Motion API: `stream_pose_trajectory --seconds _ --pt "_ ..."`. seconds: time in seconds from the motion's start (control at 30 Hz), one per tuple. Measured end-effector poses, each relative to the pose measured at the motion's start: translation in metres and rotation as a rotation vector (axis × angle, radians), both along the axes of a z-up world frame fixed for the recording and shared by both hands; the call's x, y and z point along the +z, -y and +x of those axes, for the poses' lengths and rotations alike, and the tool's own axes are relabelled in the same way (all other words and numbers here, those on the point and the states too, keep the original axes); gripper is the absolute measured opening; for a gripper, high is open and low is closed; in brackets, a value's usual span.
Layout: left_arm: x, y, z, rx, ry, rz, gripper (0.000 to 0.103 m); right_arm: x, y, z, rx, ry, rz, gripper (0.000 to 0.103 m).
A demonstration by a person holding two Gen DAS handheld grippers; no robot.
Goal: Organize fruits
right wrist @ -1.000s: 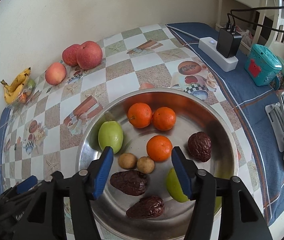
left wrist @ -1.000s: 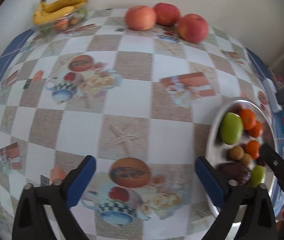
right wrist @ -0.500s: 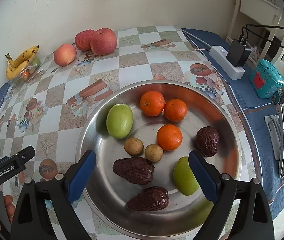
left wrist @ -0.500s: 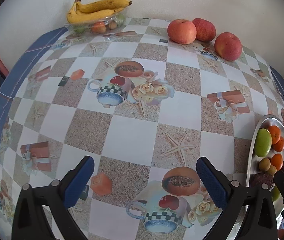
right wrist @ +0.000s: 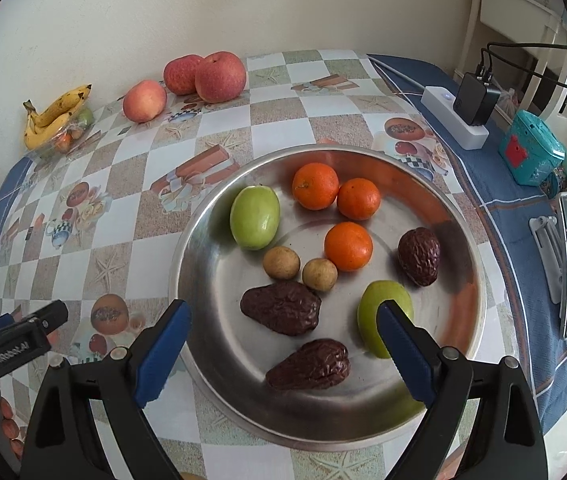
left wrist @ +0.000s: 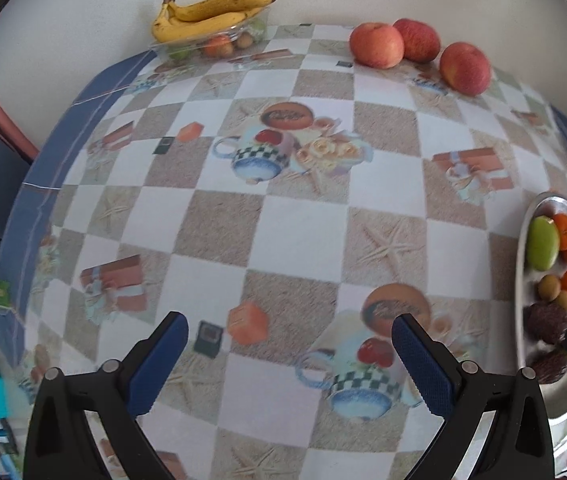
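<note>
Both grippers gape empty; our right gripper (right wrist: 283,344) hovers nearest, straddling the dark wrinkled fruit (right wrist: 280,307) in the steel plate (right wrist: 467,240), its long axis running fingertip to fingertip.

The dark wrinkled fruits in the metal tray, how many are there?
3. One near the tray's right rim, one at the centre, one nearest the camera. None seems hidden.

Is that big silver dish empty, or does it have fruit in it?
It has fruit in it. The metal dish holds three oranges, two green fruits, two small brown ones and three wrinkled dark ones.
</note>
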State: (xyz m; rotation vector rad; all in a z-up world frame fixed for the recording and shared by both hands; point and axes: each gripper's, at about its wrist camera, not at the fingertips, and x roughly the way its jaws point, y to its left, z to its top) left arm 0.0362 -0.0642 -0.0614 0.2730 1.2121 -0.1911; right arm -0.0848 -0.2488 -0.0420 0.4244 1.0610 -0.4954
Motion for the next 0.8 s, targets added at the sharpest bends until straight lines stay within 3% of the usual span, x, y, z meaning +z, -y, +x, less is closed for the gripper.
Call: stream_pose_trajectory --seconds 0.17,0.8 --pt "0.000 -0.005 -0.007 -0.009 -0.014 0.023 0.103 0.007 -0.008 -0.008 0.010 0.012 -0.015 0.094" --pt "0.045 -0.015 -0.044 -0.122 0.140 0.022 0.103 0.017 -0.020 -0.044 -0.020 0.017 0.017 0.094"
